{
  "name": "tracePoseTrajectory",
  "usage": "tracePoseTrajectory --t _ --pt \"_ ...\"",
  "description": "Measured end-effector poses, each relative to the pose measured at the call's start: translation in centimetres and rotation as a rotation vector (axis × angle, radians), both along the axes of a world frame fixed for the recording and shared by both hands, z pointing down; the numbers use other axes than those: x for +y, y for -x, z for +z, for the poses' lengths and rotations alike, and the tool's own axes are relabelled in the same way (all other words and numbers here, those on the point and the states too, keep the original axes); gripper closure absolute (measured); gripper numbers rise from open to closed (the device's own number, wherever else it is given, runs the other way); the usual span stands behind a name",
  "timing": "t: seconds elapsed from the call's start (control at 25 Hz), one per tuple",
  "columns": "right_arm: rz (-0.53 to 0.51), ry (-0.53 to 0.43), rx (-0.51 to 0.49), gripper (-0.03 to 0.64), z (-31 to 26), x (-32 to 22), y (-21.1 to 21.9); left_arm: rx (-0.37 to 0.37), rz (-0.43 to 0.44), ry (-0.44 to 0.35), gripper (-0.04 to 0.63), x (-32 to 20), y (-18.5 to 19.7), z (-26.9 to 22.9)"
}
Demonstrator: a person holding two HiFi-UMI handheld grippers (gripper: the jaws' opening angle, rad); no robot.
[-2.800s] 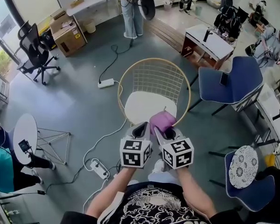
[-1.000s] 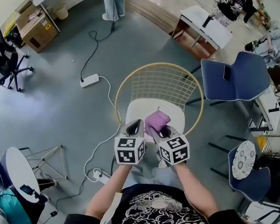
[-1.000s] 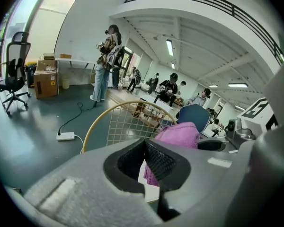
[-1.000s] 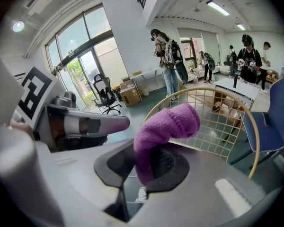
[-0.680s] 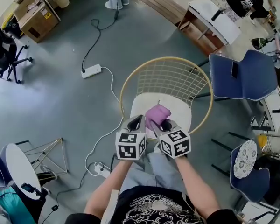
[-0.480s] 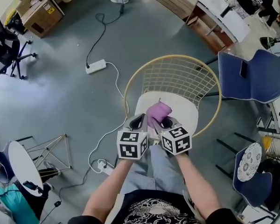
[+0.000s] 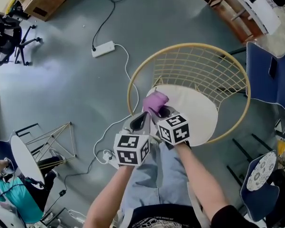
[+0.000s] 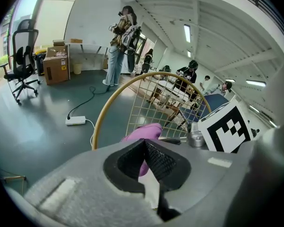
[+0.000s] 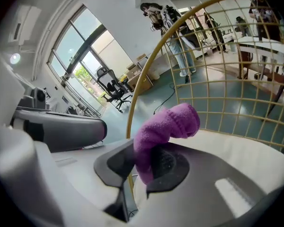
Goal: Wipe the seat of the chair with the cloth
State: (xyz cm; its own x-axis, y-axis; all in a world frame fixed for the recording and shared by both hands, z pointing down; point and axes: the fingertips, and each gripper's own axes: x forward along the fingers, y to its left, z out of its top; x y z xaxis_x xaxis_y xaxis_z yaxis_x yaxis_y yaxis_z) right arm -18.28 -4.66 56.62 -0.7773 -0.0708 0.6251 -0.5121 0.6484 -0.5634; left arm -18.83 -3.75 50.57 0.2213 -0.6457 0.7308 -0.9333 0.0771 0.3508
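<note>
The chair has a round cream seat (image 7: 199, 113) and a gold wire back (image 7: 199, 70). My right gripper (image 7: 157, 113) is shut on a purple cloth (image 7: 155, 101), which bulges out past the jaws over the seat's left front edge. In the right gripper view the cloth (image 9: 163, 129) stands up between the jaws with the seat (image 9: 236, 150) and wire back (image 9: 236, 93) behind it. My left gripper (image 7: 140, 121) is shut with nothing in it, just left of the right one, over the seat's front edge. The left gripper view shows the cloth (image 8: 144, 132) beyond its jaws.
A white power strip (image 7: 103, 49) and cable lie on the grey floor left of the chair. A blue chair (image 7: 270, 75) stands at the right, a wire-legged side table (image 7: 23, 158) at the lower left. A person (image 8: 118, 44) stands far back.
The view has swung, so the chair now sits to the right. Both grippers have moved to the seat's left front edge, the cloth still held in the right one.
</note>
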Motion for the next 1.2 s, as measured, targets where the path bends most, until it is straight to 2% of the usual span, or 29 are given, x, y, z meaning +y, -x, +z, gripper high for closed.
tracePoseTrajectory --t 0.16,0.28,0.6,0.76,0.92,1.04,1.2 --pt "-0.027 0.056 -0.022 0.555 2.5 0.6 1.1 0.004 -0.035 0.041 0.598 0.5 0.2 1.5" --pt "-0.022 0.072 -0.030 0.555 4.2 -0.3 1.2 0.015 -0.033 0.039 0.597 -0.4 -0.3 2.7" --pt "0.092 0.134 -0.058 0.555 6.0 -2.8 -1.8 0.024 -0.007 0.073 0.597 -0.5 -3.2 4.2" --pt "0.182 0.154 -0.071 0.555 6.5 -4.5 -4.7 0.027 0.031 0.091 0.597 -0.6 -5.6 4.6" --pt "0.261 0.154 -0.081 0.557 7.3 -5.8 -4.1 0.020 0.095 0.098 0.597 -1.1 -4.7 5.4" --pt "0.297 0.150 -0.081 0.555 7.2 -6.5 -4.6 0.021 0.140 0.083 0.597 -1.4 -5.2 5.1" --pt "0.367 0.148 -0.066 0.555 7.4 -7.6 -7.6 0.040 0.216 0.060 0.597 -2.3 -7.5 4.8"
